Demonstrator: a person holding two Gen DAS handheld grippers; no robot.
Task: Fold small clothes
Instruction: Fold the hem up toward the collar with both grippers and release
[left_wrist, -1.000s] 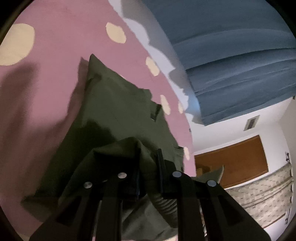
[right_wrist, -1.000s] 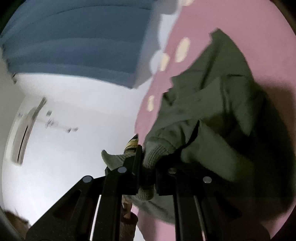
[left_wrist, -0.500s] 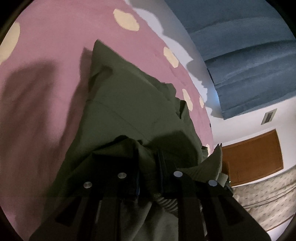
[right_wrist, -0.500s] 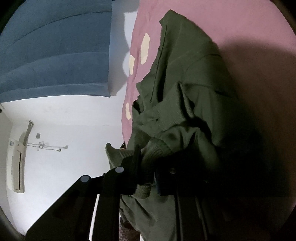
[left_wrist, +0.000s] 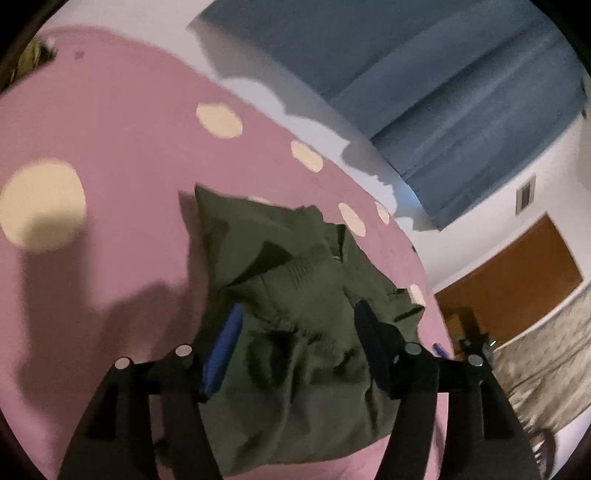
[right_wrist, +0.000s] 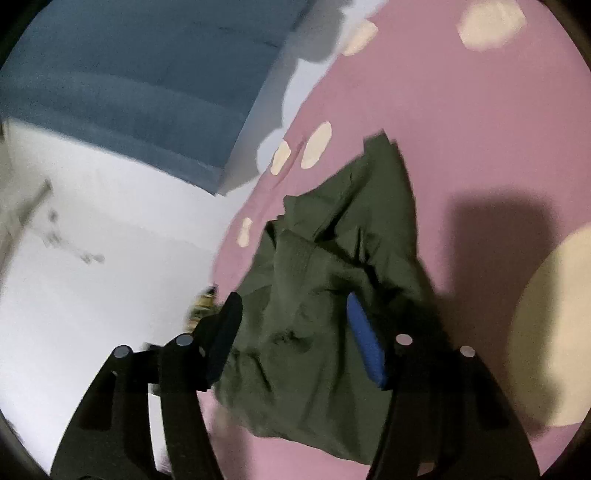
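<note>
Olive garment (left_wrist: 295, 325) lies bunched on the pink spotted cover (left_wrist: 110, 155), running from 6 toward 12 o'clock. Left gripper (left_wrist: 299, 339) and right gripper (right_wrist: 291, 325) are opening, gripping nothing; the loose fold may slump open.

A pink bedspread (left_wrist: 122, 155) with large cream dots covers the bed, reaching to the far wall. One dark olive garment (left_wrist: 295, 325) lies bunched and creased directly on it, near the middle; in the right wrist view the garment (right_wrist: 332, 302) sits close to the bed's left edge.
</note>
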